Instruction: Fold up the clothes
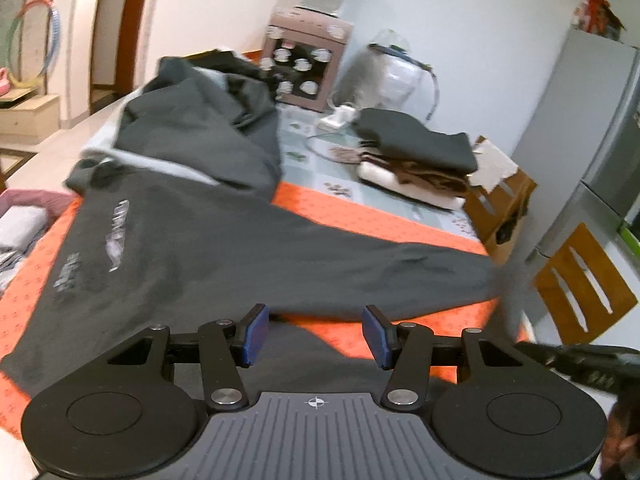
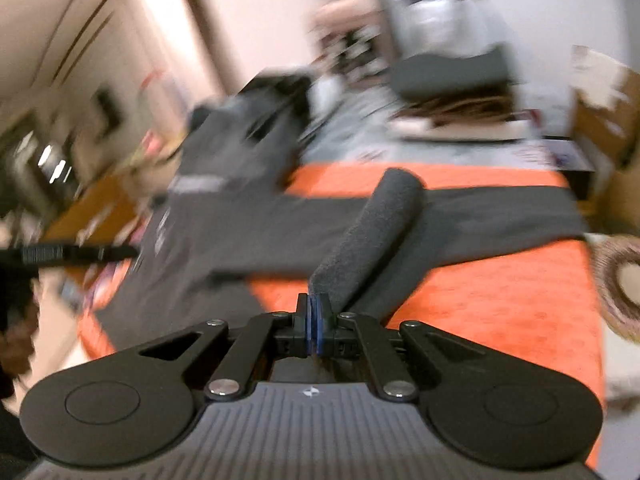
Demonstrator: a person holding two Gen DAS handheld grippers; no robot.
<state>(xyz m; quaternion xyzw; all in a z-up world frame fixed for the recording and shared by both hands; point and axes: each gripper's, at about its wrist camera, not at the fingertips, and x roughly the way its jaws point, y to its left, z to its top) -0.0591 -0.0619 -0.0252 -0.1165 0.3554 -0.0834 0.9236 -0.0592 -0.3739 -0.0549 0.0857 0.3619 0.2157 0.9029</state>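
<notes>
Count: one dark grey sweatshirt (image 1: 192, 240) spread out; one folded stack of clothes (image 1: 416, 156), its layers too blurred to count; one water dispenser (image 1: 308, 60) with one bottle on top; two wooden chairs (image 1: 580, 284); one grey fridge (image 1: 592, 132); one hoop (image 1: 36, 36) on the far-left wall.

Surface: bench (image 1: 360, 212) covered by an orange cloth at the near end and a pale patterned cloth at the far end. The dispenser and a wrapped appliance stand at the far end against a white wall. A doorway is at far left. Chairs and fridge are to the right of the bench.

Sweatshirt: body lies on the left half of the bench, printed lettering facing up, hood bunched toward the far left. One sleeve runs rightward across the orange cloth to the bench's right edge.

Left tongs (image 1: 316, 334): apart, nothing between the blue pads, held above the near hem of the sweatshirt body.

Right tongs (image 2: 314, 324): together, clamped on a fold of the dark grey sweatshirt (image 2: 368, 236). The pinched cloth rises from the pads as a rounded roll leaning far-right, over the flat sleeve. The right wrist view is heavily blurred.

Stack of clothes: far right of the bench, well apart from both tongs.
</notes>
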